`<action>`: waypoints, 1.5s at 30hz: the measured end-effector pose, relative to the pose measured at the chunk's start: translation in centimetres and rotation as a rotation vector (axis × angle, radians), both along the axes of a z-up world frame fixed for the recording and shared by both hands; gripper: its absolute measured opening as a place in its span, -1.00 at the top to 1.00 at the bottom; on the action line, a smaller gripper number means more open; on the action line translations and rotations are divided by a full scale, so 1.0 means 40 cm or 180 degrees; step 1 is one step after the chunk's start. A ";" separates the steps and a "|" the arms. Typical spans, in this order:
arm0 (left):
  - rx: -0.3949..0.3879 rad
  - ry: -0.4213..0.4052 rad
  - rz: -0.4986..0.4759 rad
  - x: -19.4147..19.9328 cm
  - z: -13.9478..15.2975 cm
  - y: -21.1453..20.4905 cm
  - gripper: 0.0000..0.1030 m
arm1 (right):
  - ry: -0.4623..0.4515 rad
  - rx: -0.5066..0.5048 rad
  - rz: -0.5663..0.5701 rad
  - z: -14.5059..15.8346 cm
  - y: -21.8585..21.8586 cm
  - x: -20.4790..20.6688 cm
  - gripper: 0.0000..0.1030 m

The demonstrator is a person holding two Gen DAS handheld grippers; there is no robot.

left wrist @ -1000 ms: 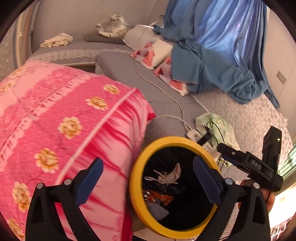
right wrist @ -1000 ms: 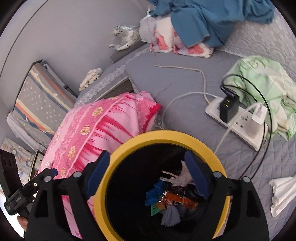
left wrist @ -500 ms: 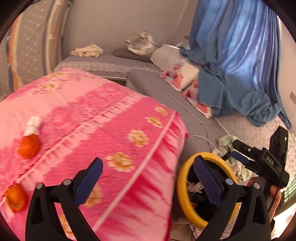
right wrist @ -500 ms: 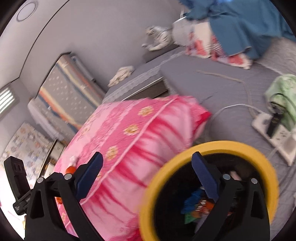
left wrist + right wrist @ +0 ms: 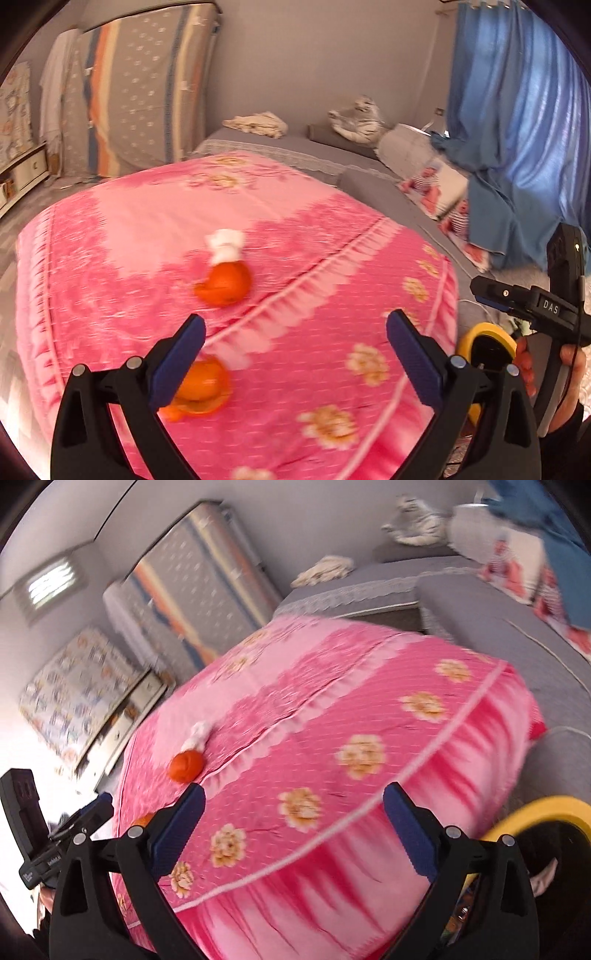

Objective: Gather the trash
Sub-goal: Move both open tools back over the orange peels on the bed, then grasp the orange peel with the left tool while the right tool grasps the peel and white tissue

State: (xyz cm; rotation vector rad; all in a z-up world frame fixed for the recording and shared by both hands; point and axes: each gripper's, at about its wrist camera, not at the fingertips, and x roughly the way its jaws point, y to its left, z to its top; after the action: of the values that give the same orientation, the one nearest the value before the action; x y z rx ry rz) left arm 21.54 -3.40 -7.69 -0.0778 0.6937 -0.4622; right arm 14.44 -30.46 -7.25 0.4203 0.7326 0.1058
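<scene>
Two orange peel pieces lie on a pink flowered quilt [image 5: 332, 258]: one [image 5: 223, 282] near the middle with a white tissue wad [image 5: 225, 245] just behind it, the other [image 5: 201, 384] beside my left gripper's left finger. My left gripper [image 5: 295, 332] hovers open over the quilt, nothing between its jaws. The right gripper [image 5: 295, 801] is also open and empty, above the quilt's near edge. From there the far peel [image 5: 186, 766] and tissue [image 5: 199, 734] lie ahead to the left. The near peel [image 5: 146, 819] is mostly hidden behind a finger. The yellow-rimmed black trash bin [image 5: 546, 808] sits low right.
The bin [image 5: 484, 339] stands beside the quilt's right edge, near a hand [image 5: 570, 360] holding the right gripper. A grey sofa [image 5: 480, 602] with a cable, blue fabric [image 5: 517, 147] and cushions lies behind. A striped mattress [image 5: 147, 92] leans on the wall.
Both views have swung left, away from the bin's mouth and onto the quilt top. The peels and tissue have come into view. The bin has slid to the right edge.
</scene>
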 end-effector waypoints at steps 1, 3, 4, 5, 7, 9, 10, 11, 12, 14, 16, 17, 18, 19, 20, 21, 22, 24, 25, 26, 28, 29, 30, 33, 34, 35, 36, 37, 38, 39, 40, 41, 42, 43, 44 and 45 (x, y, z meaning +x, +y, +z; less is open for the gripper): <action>0.0005 -0.0004 0.0019 0.003 -0.004 0.018 -0.84 | 0.0024 -0.0026 0.0077 -0.001 0.022 0.020 -0.80; 0.0030 -0.0025 0.0059 0.010 -0.013 0.053 -0.84 | 0.0077 -0.0099 0.0246 -0.006 0.075 0.062 -0.80; 0.0045 -0.0035 0.0075 0.014 -0.020 0.070 -0.84 | 0.0100 -0.0138 0.0330 -0.010 0.101 0.083 -0.80; 0.0053 -0.0037 0.0080 0.017 -0.026 0.083 -0.84 | 0.0112 -0.0168 0.0388 -0.013 0.118 0.099 -0.80; 0.0045 -0.0037 0.0069 0.021 -0.040 0.112 -0.84 | 0.0126 -0.0248 0.0523 -0.020 0.167 0.141 -0.80; 0.0034 -0.0036 0.0036 0.024 -0.056 0.135 -0.84 | 0.0144 -0.0337 0.0634 -0.026 0.215 0.185 -0.80; 0.0032 -0.0041 0.0009 0.024 -0.063 0.145 -0.84 | 0.0165 -0.0370 0.0673 -0.029 0.232 0.202 -0.80; 0.0035 -0.0048 -0.0025 0.026 -0.068 0.151 -0.84 | 0.0183 -0.0388 0.0708 -0.035 0.246 0.215 -0.80; 0.0047 -0.0054 -0.0055 0.025 -0.072 0.153 -0.84 | 0.0203 -0.0400 0.0761 -0.040 0.266 0.235 -0.80; 0.0093 -0.0068 -0.0114 0.025 -0.081 0.155 -0.84 | 0.0222 -0.0429 0.0846 -0.049 0.305 0.273 -0.80; 0.0114 -0.0071 -0.0177 0.028 -0.091 0.160 -0.84 | 0.0219 -0.0461 0.0937 -0.055 0.340 0.302 -0.80; 0.0115 -0.0064 -0.0197 0.030 -0.096 0.161 -0.84 | 0.0206 -0.0472 0.0979 -0.056 0.353 0.311 -0.80; 0.0120 -0.0055 -0.0203 0.032 -0.100 0.162 -0.84 | 0.0179 -0.0521 0.1023 -0.056 0.375 0.324 -0.80; 0.0128 -0.0044 -0.0212 0.035 -0.105 0.162 -0.84 | 0.0157 -0.0577 0.1038 -0.059 0.392 0.337 -0.80; 0.0131 -0.0028 -0.0219 0.041 -0.112 0.163 -0.84 | 0.0132 -0.0641 0.1046 -0.061 0.408 0.349 -0.80; 0.0123 -0.0011 -0.0226 0.045 -0.118 0.165 -0.84 | 0.0111 -0.0709 0.1054 -0.064 0.426 0.364 -0.80; 0.0113 0.0011 -0.0234 0.050 -0.122 0.166 -0.84 | 0.0105 -0.0742 0.1054 -0.069 0.437 0.375 -0.80; 0.0080 0.0052 -0.0235 0.058 -0.132 0.170 -0.84 | 0.0129 -0.0767 0.1070 -0.084 0.461 0.403 -0.80; 0.0063 0.0064 -0.0245 0.061 -0.136 0.172 -0.84 | 0.0148 -0.0774 0.1089 -0.089 0.468 0.414 -0.80; 0.0053 0.0078 -0.0258 0.064 -0.140 0.173 -0.84 | 0.0163 -0.0791 0.1101 -0.095 0.476 0.422 -0.80; 0.0041 0.0091 -0.0282 0.069 -0.145 0.174 -0.84 | 0.0164 -0.0856 0.1106 -0.109 0.492 0.439 -0.80; 0.0030 0.0097 -0.0297 0.071 -0.145 0.175 -0.84 | 0.0166 -0.0874 0.1117 -0.112 0.498 0.443 -0.80; 0.0018 0.0104 -0.0316 0.074 -0.146 0.175 -0.84 | 0.0162 -0.0902 0.1131 -0.116 0.506 0.450 -0.80; -0.0003 0.0097 -0.0357 0.082 -0.148 0.175 -0.84 | 0.0151 -0.0958 0.1148 -0.126 0.522 0.467 -0.80; -0.0016 0.0101 -0.0368 0.086 -0.150 0.177 -0.84 | 0.0157 -0.0965 0.1153 -0.131 0.528 0.473 -0.80; -0.0040 0.0107 -0.0383 0.089 -0.152 0.177 -0.84 | 0.0166 -0.0980 0.1152 -0.136 0.532 0.479 -0.80; -0.0055 0.0116 -0.0392 0.091 -0.154 0.178 -0.84 | 0.0167 -0.0999 0.1143 -0.142 0.536 0.485 -0.80; -0.0062 0.0125 -0.0405 0.094 -0.156 0.176 -0.84 | 0.0167 -0.1006 0.1137 -0.146 0.537 0.490 -0.80; -0.0063 0.0135 -0.0422 0.097 -0.159 0.173 -0.84 | 0.0181 -0.1010 0.1139 -0.150 0.541 0.495 -0.79; -0.0055 0.0140 -0.0430 0.100 -0.161 0.170 -0.84 | 0.0201 -0.1012 0.1158 -0.156 0.545 0.501 -0.79; -0.0050 0.0144 -0.0441 0.102 -0.163 0.168 -0.84 | 0.0212 -0.1015 0.1166 -0.161 0.550 0.505 -0.79; -0.0045 0.0146 -0.0454 0.104 -0.164 0.164 -0.84 | 0.0213 -0.1026 0.1175 -0.167 0.555 0.511 -0.79; -0.0039 0.0148 -0.0472 0.106 -0.166 0.160 -0.83 | 0.0208 -0.1044 0.1170 -0.170 0.559 0.513 -0.79; -0.0035 0.0147 -0.0486 0.108 -0.166 0.157 -0.83 | 0.0198 -0.1060 0.1168 -0.173 0.563 0.518 -0.79; -0.0027 0.0144 -0.0498 0.109 -0.166 0.153 -0.82 | 0.0179 -0.1060 0.1183 -0.175 0.566 0.522 -0.78; -0.0016 0.0144 -0.0512 0.111 -0.168 0.147 -0.78 | 0.0172 -0.1059 0.1194 -0.176 0.567 0.525 -0.77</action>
State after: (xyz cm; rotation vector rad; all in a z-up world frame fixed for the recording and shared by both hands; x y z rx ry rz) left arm 25.97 2.49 -14.41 -0.0373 0.7464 -0.6179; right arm 35.45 -7.77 -14.31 -0.0354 0.8594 0.3206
